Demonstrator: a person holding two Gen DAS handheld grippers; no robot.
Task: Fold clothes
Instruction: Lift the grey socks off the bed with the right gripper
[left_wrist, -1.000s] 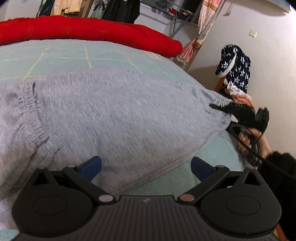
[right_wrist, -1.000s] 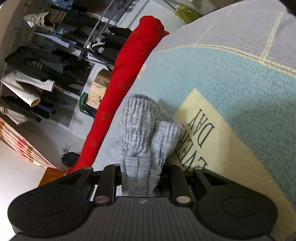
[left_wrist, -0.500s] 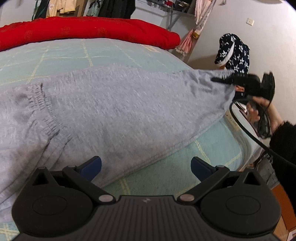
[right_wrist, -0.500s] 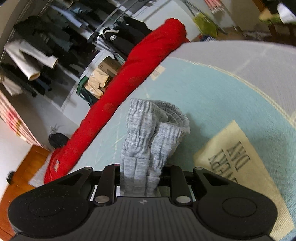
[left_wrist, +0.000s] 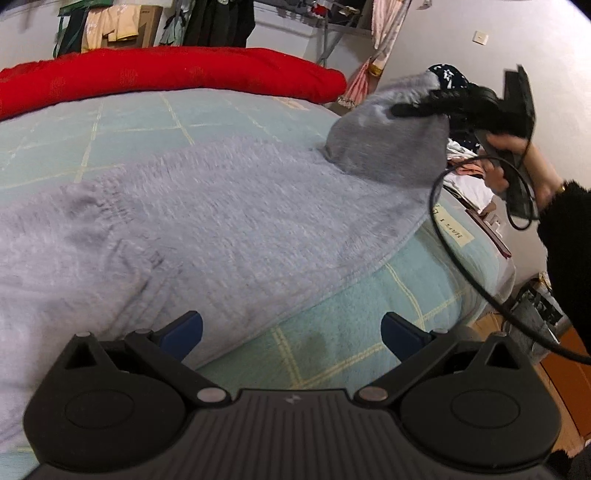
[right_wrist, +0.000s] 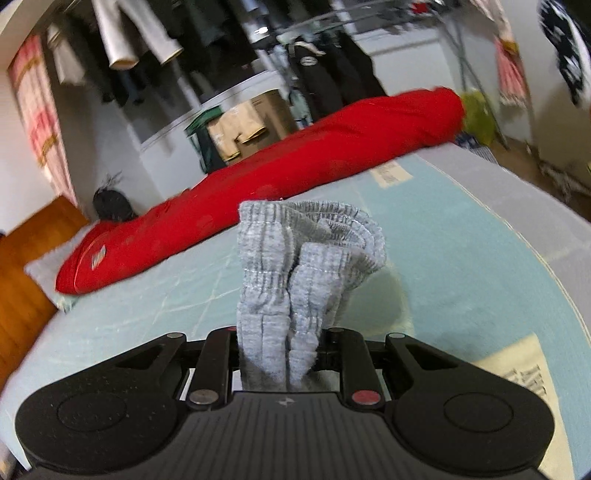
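Left wrist view shows one pair of grey sweatpants (left_wrist: 229, 221) spread across the bed (left_wrist: 369, 325), its far end lifted by the right tool (left_wrist: 406, 109), which pinches the two bunched elastic cuffs (right_wrist: 295, 258). The left tool (left_wrist: 291, 330) hangs over the near edge, fingers spread wide, holding nothing. I'd judge the fleece soft, light and floppy, not slippery; it sags wherever unsupported, so the cuffs and waistband seam are the sensible places to grip.
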